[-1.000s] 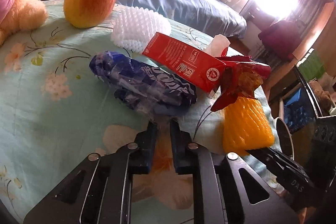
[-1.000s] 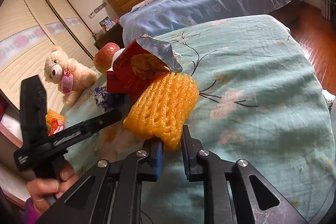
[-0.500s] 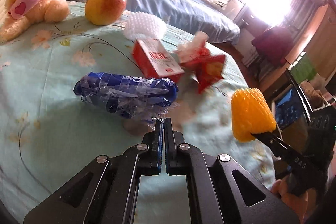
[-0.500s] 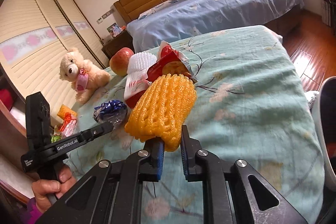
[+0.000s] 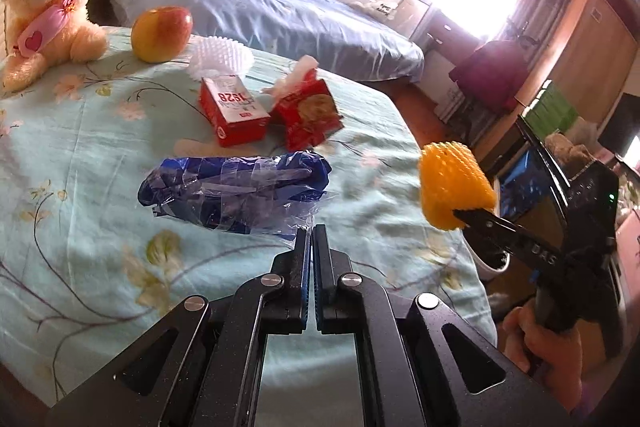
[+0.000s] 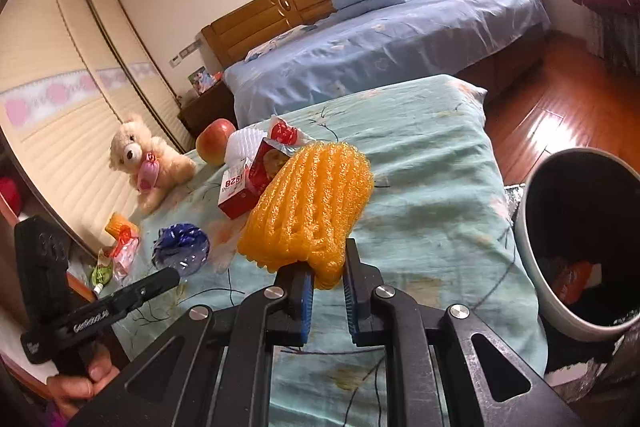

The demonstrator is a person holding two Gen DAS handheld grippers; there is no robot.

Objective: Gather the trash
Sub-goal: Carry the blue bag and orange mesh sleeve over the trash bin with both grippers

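My right gripper is shut on an orange foam net and holds it above the table's right end; it also shows in the left wrist view. My left gripper is shut on the clear edge of a blue plastic wrapper, which lies on the tablecloth. A red carton, a red snack bag and a white foam net lie beyond it. A trash bin with trash inside stands right of the table.
An apple and a teddy bear sit at the table's far left. More wrappers lie at the table's left edge. A blue bed stands behind. Wooden floor lies to the right.
My left gripper closed on the wrapper's edge and pulled back. My right gripper lifted the orange net off the table and carried it right, bringing the bin into view.
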